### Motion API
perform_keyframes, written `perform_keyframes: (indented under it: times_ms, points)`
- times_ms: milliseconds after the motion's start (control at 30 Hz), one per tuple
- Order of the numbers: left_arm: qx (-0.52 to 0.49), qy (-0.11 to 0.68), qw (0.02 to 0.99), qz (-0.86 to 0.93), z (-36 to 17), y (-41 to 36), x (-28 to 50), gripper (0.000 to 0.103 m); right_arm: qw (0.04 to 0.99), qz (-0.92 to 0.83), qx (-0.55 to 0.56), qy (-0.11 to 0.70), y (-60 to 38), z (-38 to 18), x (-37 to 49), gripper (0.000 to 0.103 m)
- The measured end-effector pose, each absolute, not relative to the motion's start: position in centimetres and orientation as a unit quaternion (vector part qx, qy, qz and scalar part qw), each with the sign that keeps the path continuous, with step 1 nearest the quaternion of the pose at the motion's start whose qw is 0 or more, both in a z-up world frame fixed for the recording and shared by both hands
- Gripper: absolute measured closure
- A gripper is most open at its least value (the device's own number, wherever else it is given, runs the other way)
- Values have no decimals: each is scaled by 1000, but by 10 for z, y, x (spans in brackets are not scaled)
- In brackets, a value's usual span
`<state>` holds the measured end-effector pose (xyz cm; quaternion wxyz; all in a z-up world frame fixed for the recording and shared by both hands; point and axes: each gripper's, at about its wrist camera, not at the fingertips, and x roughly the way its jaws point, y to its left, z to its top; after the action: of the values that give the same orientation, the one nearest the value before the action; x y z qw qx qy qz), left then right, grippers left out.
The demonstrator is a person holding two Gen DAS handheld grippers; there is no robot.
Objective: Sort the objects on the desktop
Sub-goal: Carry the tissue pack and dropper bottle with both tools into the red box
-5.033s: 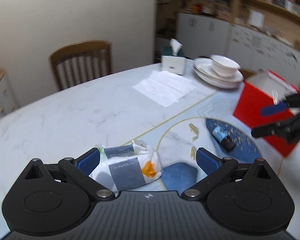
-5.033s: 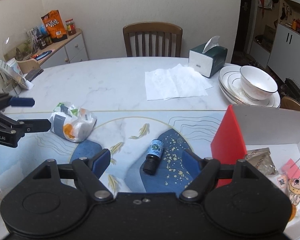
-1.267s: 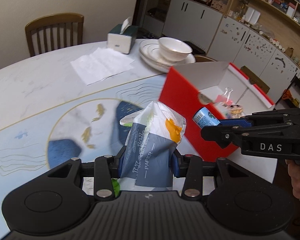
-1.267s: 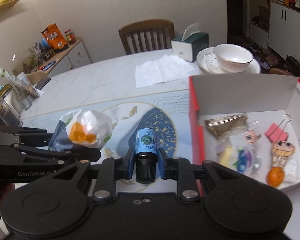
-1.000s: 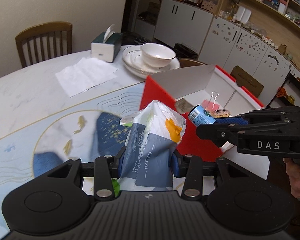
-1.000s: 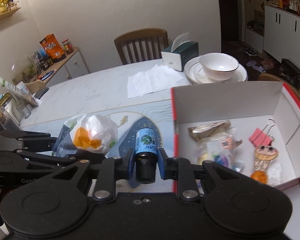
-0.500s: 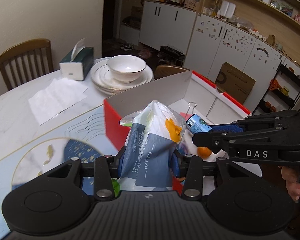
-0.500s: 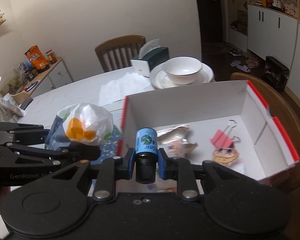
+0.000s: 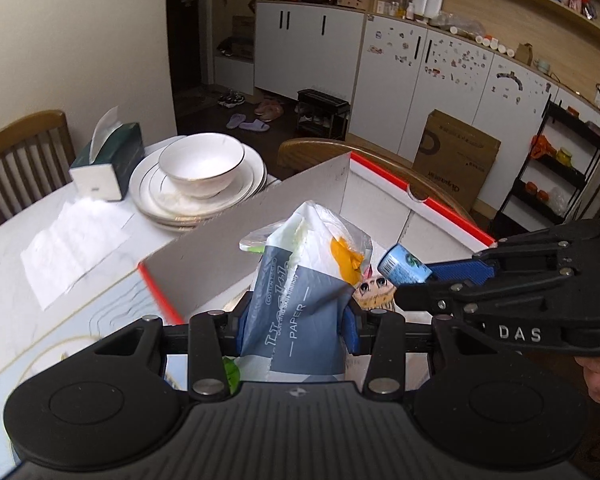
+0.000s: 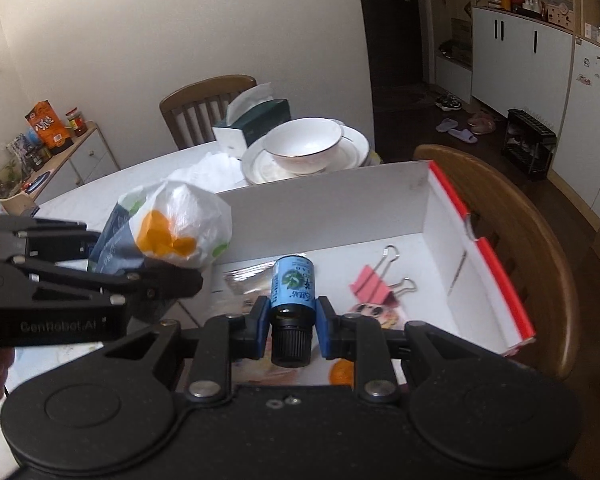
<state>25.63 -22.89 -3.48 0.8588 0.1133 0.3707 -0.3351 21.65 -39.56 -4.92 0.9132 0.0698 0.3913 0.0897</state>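
Note:
My left gripper (image 9: 296, 320) is shut on a tissue pack (image 9: 300, 304) in grey, white and orange wrapping, held above the near wall of the red and white box (image 9: 236, 236). In the right wrist view the same pack (image 10: 172, 232) hangs at the left over the box's edge. My right gripper (image 10: 291, 326) is shut on a small blue bottle (image 10: 293, 284) with a black cap, held over the box's inside (image 10: 428, 216). From the left wrist view that bottle (image 9: 404, 268) shows at the right.
In the box lie a pink binder clip (image 10: 374, 280), a cartoon charm (image 10: 374, 312), a foil packet (image 10: 244, 276) and an orange piece (image 10: 340, 372). Behind it stand a bowl on stacked plates (image 9: 200, 168), a tissue box (image 9: 108, 160), paper napkins (image 9: 72, 236) and wooden chairs (image 10: 536, 248).
Both grippers, each still holding its object, have travelled from over the table mat to above the box. The box now fills the space under them.

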Motion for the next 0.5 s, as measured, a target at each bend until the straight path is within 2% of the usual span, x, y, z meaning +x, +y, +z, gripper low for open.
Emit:
perform_keyframes:
  times_ms: [500]
  points:
    - [171, 410, 832, -333, -66, -281, 313, 62, 896, 101, 55, 429, -410, -73, 243, 80]
